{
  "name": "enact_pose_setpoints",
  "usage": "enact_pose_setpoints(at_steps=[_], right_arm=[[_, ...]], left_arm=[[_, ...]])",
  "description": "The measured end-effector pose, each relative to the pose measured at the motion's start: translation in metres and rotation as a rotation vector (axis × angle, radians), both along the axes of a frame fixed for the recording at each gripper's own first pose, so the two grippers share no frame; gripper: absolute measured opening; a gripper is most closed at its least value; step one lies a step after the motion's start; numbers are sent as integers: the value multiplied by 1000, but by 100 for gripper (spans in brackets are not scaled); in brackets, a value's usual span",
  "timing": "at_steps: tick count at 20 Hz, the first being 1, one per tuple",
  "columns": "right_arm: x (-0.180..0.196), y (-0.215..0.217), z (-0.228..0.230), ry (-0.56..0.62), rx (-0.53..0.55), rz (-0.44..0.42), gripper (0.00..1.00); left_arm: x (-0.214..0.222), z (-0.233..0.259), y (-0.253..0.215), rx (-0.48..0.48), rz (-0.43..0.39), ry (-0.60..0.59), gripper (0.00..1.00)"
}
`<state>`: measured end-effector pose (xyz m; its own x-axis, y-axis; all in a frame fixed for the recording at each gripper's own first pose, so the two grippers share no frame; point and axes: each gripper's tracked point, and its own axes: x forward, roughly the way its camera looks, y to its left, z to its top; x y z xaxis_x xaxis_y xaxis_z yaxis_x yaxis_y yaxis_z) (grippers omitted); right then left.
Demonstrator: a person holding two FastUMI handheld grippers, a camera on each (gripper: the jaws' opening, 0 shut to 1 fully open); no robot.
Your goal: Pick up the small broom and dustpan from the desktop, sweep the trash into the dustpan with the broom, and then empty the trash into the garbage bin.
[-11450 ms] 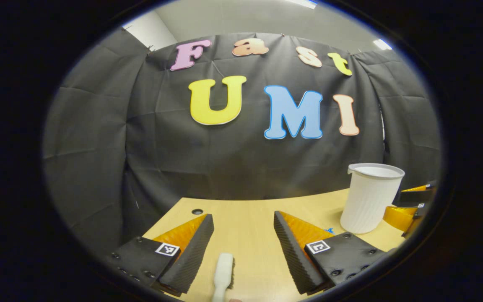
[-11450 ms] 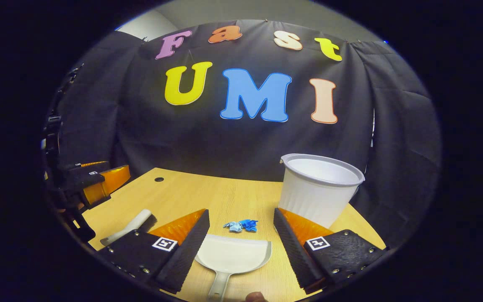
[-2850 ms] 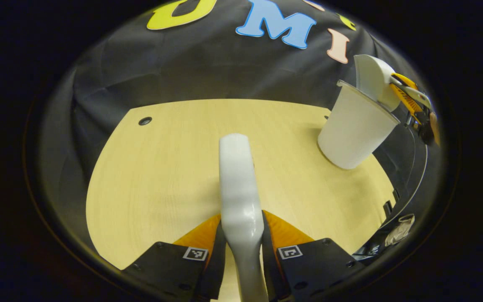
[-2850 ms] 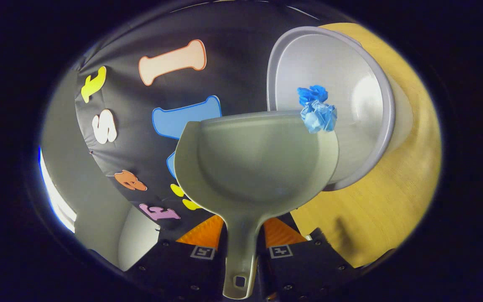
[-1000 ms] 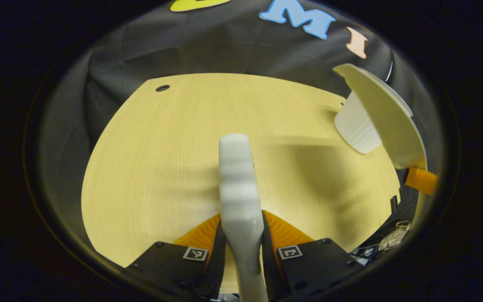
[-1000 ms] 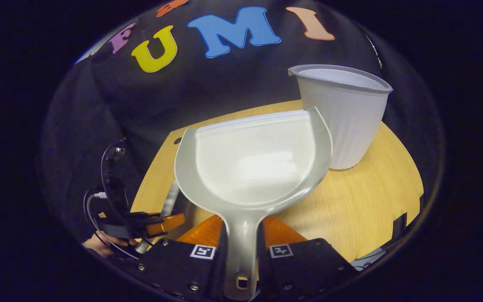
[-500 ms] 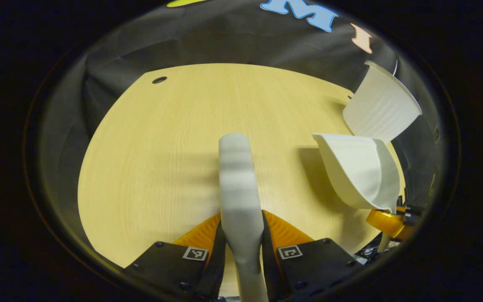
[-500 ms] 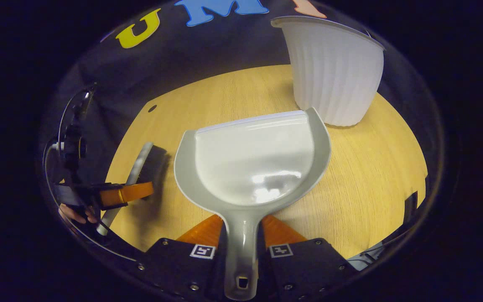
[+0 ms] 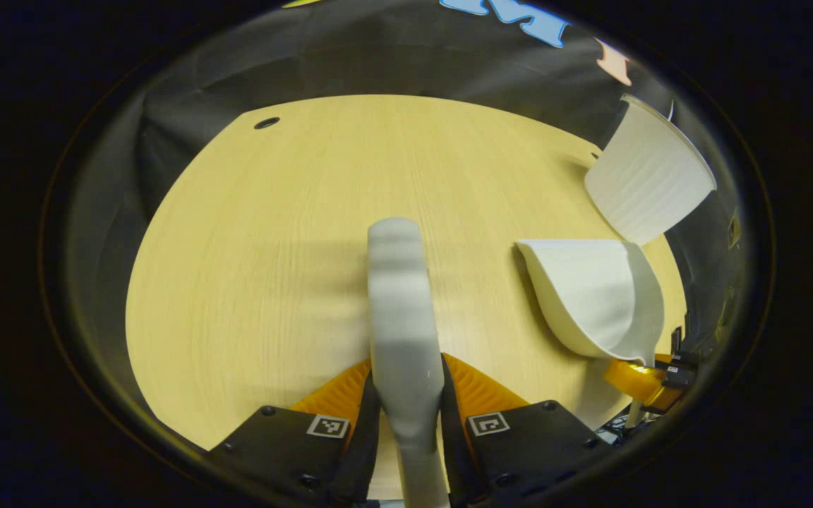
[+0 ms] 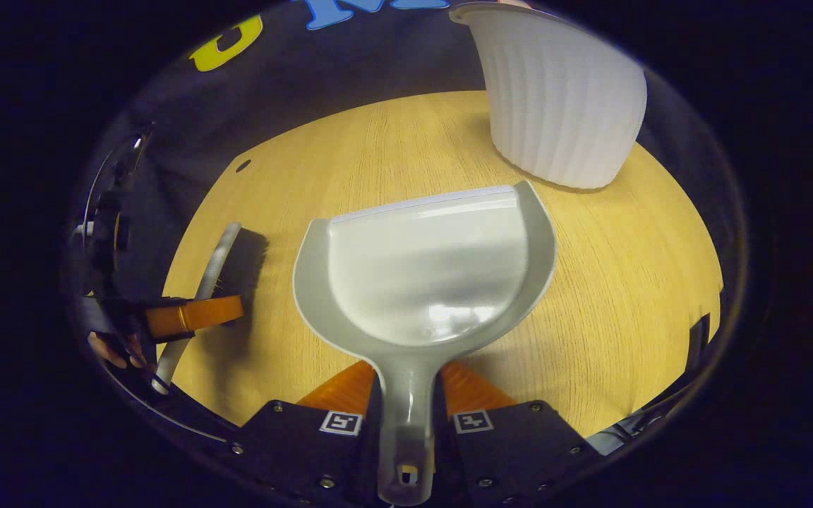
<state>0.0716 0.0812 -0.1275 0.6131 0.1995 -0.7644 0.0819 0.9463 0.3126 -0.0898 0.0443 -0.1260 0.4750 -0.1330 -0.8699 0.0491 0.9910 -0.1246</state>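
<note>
Left gripper view first: the left gripper (image 9: 406, 416) sits at six o'clock, both fingers clamped on the handle of the small broom (image 9: 398, 296). Its pale back runs straight up from the fingers toward twelve o'clock, long axis in line with the gripper, tip ending over the middle of the wooden desktop (image 9: 251, 233). Further over, at about three o'clock, comes the dustpan (image 9: 593, 293), tilted, its open mouth facing toward ten o'clock. The right gripper (image 9: 643, 377) shows at its handle end near four o'clock; its grip is too small to judge from here. Beyond that, at two o'clock, stands the garbage bin (image 9: 650, 180), ribbed and white, apart from the dustpan.

Over to the right gripper view, again from the left: at nine o'clock the left gripper (image 10: 191, 315) holds the small broom (image 10: 219, 257) across its handle, a hand (image 10: 113, 351) behind it; the broom's long axis points toward one o'clock, dark bristles facing the dustpan. At centre, the dustpan (image 10: 428, 271) lies with its front lip toward twelve o'clock and its handle running down to six o'clock, where the right gripper (image 10: 406, 423) has both fingers pressed tight on it. The pan is clean. At one o'clock the garbage bin (image 10: 565, 99) stands upright on the desktop (image 10: 632, 282), just past the dustpan's lip, not touching.
</note>
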Motion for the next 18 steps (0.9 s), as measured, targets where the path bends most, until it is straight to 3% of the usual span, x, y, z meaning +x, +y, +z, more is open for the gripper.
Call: enact_pose_setpoints(at_steps=[9,10,11,12,16,18], right_arm=[[0,-1,-2,24,24,9,34],[1,-1,-1,19,23,13,35],[1,-1,0,14,20,17,36],[2,-1,-1,12,19,24,36],[0,-4,4,-1,18,34,41],[-3,-10,14,-17,6,42,61]], left_arm=[[2,1,11,60,1,-20,55],[3,1,11,64,1,-23,51],[3,1,11,62,1,-25,58],[2,2,9,59,2,-27,58],[4,3,6,58,10,-53,78],[7,5,6,67,16,-82,87]])
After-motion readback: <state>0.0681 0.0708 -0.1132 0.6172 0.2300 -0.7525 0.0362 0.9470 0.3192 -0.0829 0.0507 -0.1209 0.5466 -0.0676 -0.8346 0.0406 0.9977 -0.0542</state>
